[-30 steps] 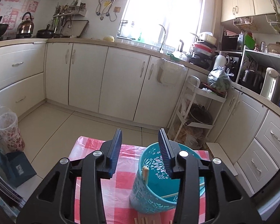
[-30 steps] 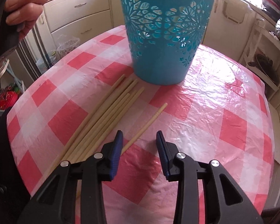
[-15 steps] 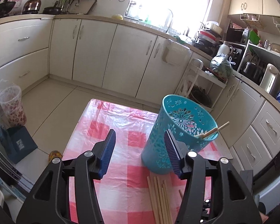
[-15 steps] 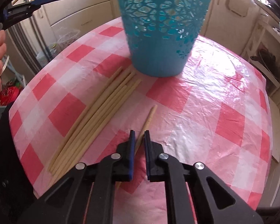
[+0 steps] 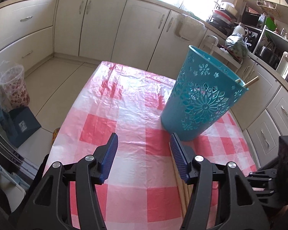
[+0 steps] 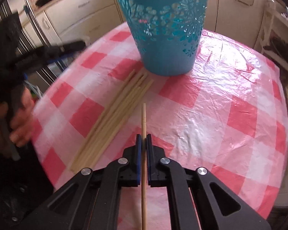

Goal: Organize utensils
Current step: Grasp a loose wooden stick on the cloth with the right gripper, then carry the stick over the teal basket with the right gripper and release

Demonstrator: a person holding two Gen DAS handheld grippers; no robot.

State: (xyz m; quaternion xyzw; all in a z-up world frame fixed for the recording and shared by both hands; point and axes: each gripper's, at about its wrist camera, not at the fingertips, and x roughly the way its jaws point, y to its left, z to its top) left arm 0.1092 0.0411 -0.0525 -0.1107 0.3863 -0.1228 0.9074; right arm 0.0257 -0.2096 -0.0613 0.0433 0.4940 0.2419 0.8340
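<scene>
A teal perforated holder (image 5: 201, 99) stands on the red-and-white checked table; a chopstick tip (image 5: 252, 80) sticks out over its rim. It also shows in the right wrist view (image 6: 165, 26). A bundle of several wooden chopsticks (image 6: 117, 115) lies on the cloth in front of it, partly seen in the left wrist view (image 5: 182, 189). My right gripper (image 6: 143, 137) is shut on one chopstick (image 6: 143, 118), lifted clear of the bundle and pointing at the holder. My left gripper (image 5: 144, 140) is open and empty above the cloth, left of the holder.
The table (image 5: 128, 115) stands in a kitchen with cream cabinets (image 5: 98, 25) behind. A plastic bin (image 5: 13, 88) and a dark box (image 5: 25, 126) sit on the floor at the left. A wire rack (image 6: 278, 44) stands to the right.
My right gripper has closed on the single chopstick and raised it, now aligned with the fingers. My left gripper has drawn back and tilted down from the holder, still open.
</scene>
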